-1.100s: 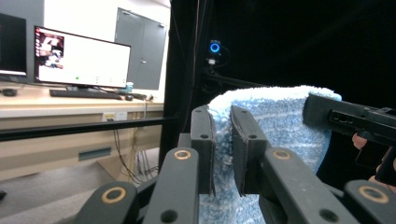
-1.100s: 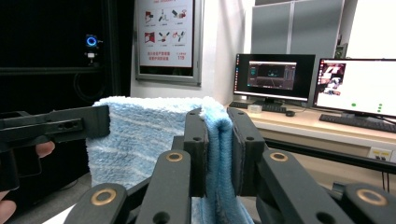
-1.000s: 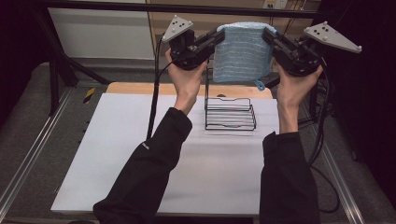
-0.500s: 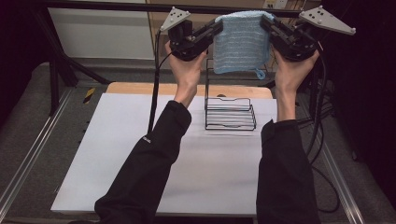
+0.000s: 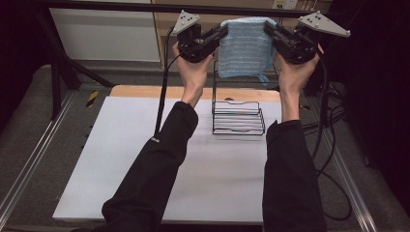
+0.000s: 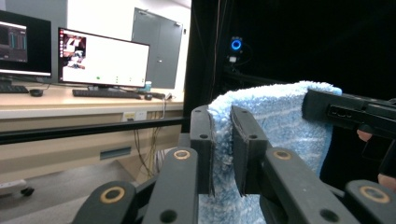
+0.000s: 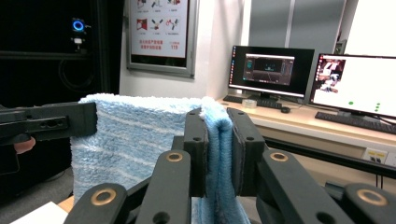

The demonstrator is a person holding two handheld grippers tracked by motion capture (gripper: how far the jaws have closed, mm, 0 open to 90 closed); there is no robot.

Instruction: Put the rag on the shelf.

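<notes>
Both grippers' fingers clamp the towel [image 5: 244, 47] by its top corners: left [image 5: 223, 32], right [image 5: 267, 29]. Risk: uneven lowering onto rack [image 5: 238, 117] w/ one corner slipping, so it bunches or slides off.

Wall poster [image 7: 159, 33] with red and white pictograms, the number 119 legible at its lower edge, its other print and the monitor screens [image 7: 271, 65] too small to read
</notes>
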